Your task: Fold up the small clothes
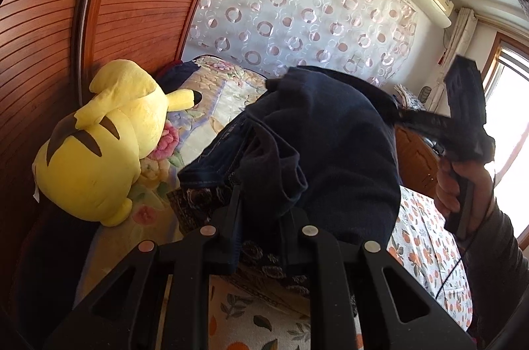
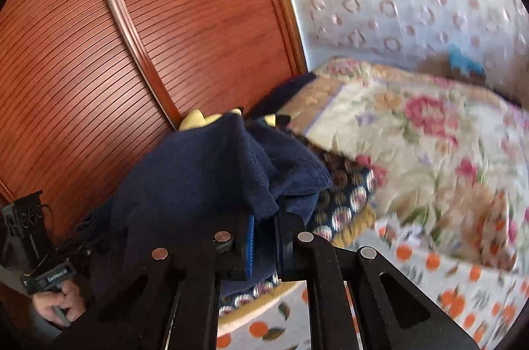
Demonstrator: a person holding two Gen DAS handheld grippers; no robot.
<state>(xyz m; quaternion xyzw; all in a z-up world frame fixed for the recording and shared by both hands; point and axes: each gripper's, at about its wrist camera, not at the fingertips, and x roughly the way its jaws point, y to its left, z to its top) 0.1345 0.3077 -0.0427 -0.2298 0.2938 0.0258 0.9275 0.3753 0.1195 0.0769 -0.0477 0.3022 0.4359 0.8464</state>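
A navy blue garment (image 1: 330, 145) hangs bunched in the air above the bed. In the left wrist view my left gripper (image 1: 261, 208) is shut on its lower folds, with cloth spilling over both fingers. My right gripper (image 1: 405, 117), carried by a hand (image 1: 459, 184), meets the garment's far right edge. In the right wrist view the right gripper (image 2: 264, 217) is shut on a hem of the same garment (image 2: 198, 178), which is pinched against a blue pad. The garment hides the left gripper's fingertips there. Only its body (image 2: 36, 237) and the hand (image 2: 56, 300) show at lower left.
A yellow plush toy (image 1: 99, 145) lies against the slatted wooden wardrobe door (image 1: 132, 3). On the orange-print sheet (image 1: 423, 237) are a folded floral quilt (image 2: 413, 135) and a dark patterned cloth (image 2: 347, 194) under the garment. A curtain (image 1: 297, 3) hangs behind.
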